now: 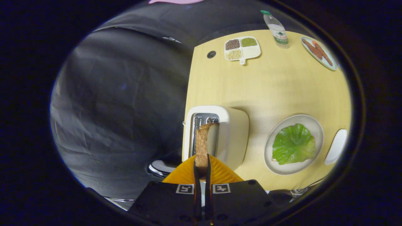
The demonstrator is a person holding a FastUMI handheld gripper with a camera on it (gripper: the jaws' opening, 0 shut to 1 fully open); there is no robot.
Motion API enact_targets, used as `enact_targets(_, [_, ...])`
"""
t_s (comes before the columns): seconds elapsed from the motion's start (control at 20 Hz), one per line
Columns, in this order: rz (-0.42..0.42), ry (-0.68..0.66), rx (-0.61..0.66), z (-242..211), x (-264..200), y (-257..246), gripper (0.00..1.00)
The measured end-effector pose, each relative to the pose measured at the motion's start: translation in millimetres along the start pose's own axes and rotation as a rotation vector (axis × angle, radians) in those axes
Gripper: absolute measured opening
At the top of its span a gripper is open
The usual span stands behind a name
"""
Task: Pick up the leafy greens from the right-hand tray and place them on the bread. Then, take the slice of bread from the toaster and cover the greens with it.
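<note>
My gripper [202, 168] is shut on a slice of brown bread [202, 142], both orange fingers pressing its sides. The slice stands on edge, lifted above the slot of the white toaster [234, 131] just ahead of the fingers. To the right of the toaster a round pale plate [309, 121] holds a green lettuce leaf [293, 144]. The leaf lies over another bread slice, of which only a brown edge [274, 159] peeks out.
A white oval tray [336, 147] lies right of the plate. Far across the wooden table [267, 84] stand a divided dish of grains [242, 48], a plastic bottle [277, 29] and a plate of sausages [318, 52]. The table's left edge drops off beside the toaster.
</note>
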State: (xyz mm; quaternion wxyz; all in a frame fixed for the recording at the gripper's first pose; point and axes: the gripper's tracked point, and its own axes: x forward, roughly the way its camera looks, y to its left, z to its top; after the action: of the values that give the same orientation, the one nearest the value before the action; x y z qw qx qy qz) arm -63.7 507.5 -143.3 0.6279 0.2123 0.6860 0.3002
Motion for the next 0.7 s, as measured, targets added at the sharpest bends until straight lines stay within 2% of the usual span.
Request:
enact_targets(0.25, [0.118, -0.060, -0.007, 4.0, -42.0, 4.5, 0.07])
enact_targets(0.5, [0.177, -0.092, -0.022, -5.9, -74.5, -20.1, 0.07])
enact_targets(0.7, [0.192, -0.128, -0.020, -5.5, -85.0, -57.2, 0.07])
